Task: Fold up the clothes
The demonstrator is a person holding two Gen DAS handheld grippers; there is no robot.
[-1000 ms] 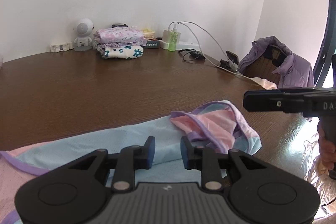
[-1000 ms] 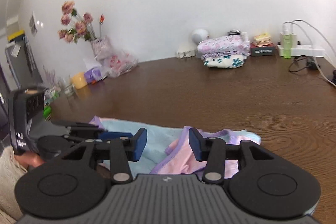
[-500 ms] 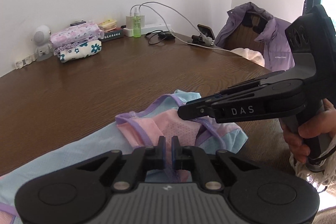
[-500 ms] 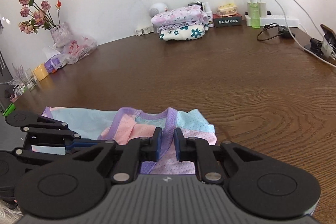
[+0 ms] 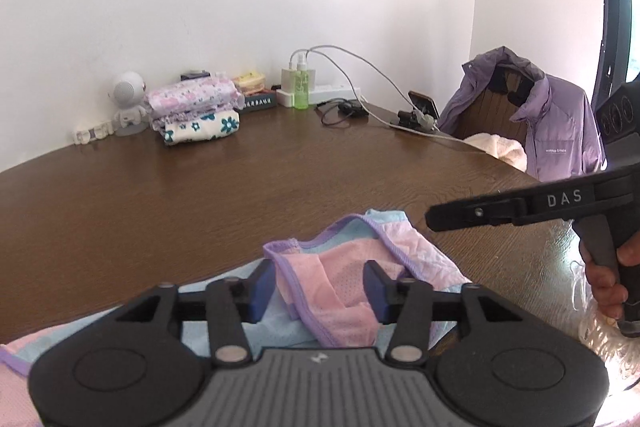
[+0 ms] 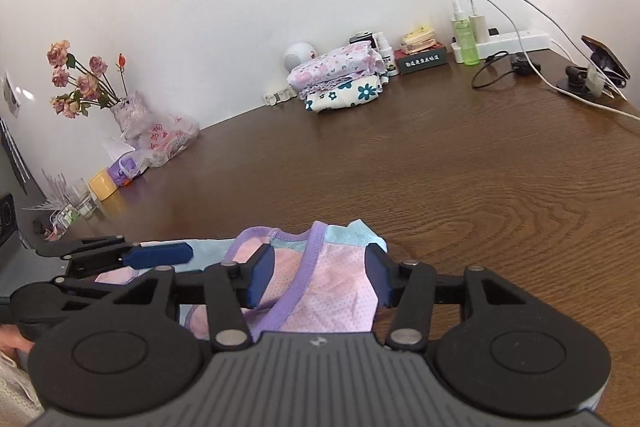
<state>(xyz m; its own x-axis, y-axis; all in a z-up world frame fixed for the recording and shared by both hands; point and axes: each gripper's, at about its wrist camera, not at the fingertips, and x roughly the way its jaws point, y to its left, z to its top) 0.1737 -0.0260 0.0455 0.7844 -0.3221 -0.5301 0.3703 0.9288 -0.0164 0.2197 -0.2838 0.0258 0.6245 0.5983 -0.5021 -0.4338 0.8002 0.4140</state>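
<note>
A small pink, light-blue and purple-trimmed garment [image 5: 352, 267] [image 6: 332, 283] lies bunched at the near edge of the brown table [image 5: 200, 195]. My left gripper [image 5: 320, 287] hovers over its folded pink part with jaws opening; cloth lies under the gap, but the pads do not press it. My right gripper [image 6: 318, 277] stands over the same garment's right part, jaws also opening and free of the cloth. In the left wrist view, the right gripper's finger [image 5: 480, 215] reaches in from the right, held by a hand [image 5: 608, 279]. The left gripper's blue pad [image 6: 160, 254] shows at left in the right wrist view.
A stack of folded floral clothes [image 5: 196, 115] [image 6: 340, 79] sits at the table's far edge beside a small white robot figure [image 5: 128, 107]. A power strip with cables [image 5: 320, 95], a green bottle [image 6: 466, 39], a phone on a stand [image 6: 600, 67], flowers [image 6: 84, 83], a purple jacket on a chair [image 5: 552, 131].
Half a second ago both grippers were pinched shut on the garment; now both have let go and stand apart. The folded cloth lies where it was laid.
</note>
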